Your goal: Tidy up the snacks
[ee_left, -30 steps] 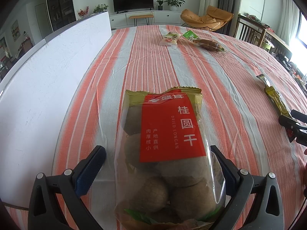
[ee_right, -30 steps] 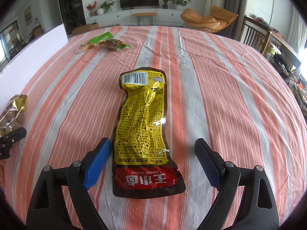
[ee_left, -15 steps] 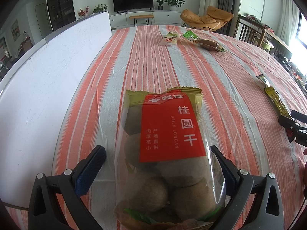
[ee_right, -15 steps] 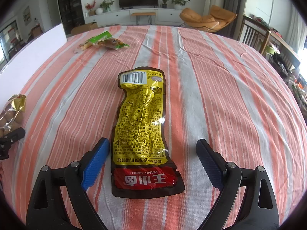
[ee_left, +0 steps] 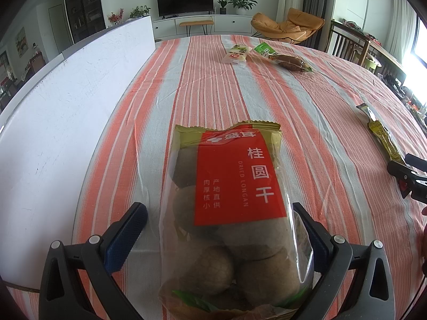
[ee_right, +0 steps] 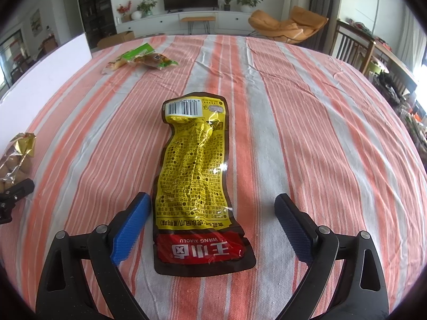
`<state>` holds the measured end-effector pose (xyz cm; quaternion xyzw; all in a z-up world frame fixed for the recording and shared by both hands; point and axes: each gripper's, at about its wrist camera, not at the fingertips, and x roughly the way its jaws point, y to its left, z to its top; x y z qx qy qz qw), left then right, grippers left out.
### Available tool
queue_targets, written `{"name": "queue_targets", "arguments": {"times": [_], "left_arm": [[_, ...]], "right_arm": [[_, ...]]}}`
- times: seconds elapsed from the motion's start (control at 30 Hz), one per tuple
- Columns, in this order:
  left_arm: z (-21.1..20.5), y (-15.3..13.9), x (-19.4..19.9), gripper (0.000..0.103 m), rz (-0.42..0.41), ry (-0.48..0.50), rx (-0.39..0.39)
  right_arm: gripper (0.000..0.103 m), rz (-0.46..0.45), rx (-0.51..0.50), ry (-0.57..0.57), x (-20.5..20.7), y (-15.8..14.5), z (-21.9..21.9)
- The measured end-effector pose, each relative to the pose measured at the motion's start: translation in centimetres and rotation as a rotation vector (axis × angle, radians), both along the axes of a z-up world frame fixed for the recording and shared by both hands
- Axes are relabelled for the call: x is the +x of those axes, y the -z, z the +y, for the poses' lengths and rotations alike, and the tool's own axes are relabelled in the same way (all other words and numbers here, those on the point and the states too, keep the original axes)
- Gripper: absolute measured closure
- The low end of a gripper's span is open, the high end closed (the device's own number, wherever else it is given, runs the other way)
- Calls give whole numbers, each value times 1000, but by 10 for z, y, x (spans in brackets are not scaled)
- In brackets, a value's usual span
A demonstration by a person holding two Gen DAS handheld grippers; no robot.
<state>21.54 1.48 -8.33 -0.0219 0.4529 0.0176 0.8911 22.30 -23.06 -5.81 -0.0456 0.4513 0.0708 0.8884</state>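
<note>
Your right claw (ee_right: 210, 228) is released, jaws spread wide and just been opening further, with the yellow pouch (ee_right: 196, 176) lying flat on the desk (ee_right: 307, 133) between them. No pad presses it. The left pad sits just beside the pouch's edge; the right pad stands clear, so the pouch is off-centre toward 9 o'clock. Its long axis runs 6 to 12 o'clock, straight out from the claw, red end nearest you, barcode end far. It's the right hand's item, plainly.

Your left claw (ee_left: 220, 237) straddles the longan bag (ee_left: 229, 213), which also runs 6 to 12. The right pad looks to touch the film and the left pad stands off, so I read it as released, not grasping (the film hides the contact a bit).

Materials: the pouch is glossy, crinkled, thin, vacuum-tight over a lumpy core. I judge it slippery and hard to pinch flat. The bag is clear soft film over round, matt brown fruit, bulky. The desk cloth is woven, orange-and-grey striped, slightly rumpled. Two more packets (ee_right: 145, 58) lie at 11 o'clock, well apart.
</note>
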Motion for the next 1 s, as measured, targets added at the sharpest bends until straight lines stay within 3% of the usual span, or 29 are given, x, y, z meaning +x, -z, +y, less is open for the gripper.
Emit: {"name": "queue_targets", "arguments": {"times": [1.0], "left_arm": [[0,0,0,0,0,0,0]], "right_arm": [[7,1,0,0,0,0,-1]]}}
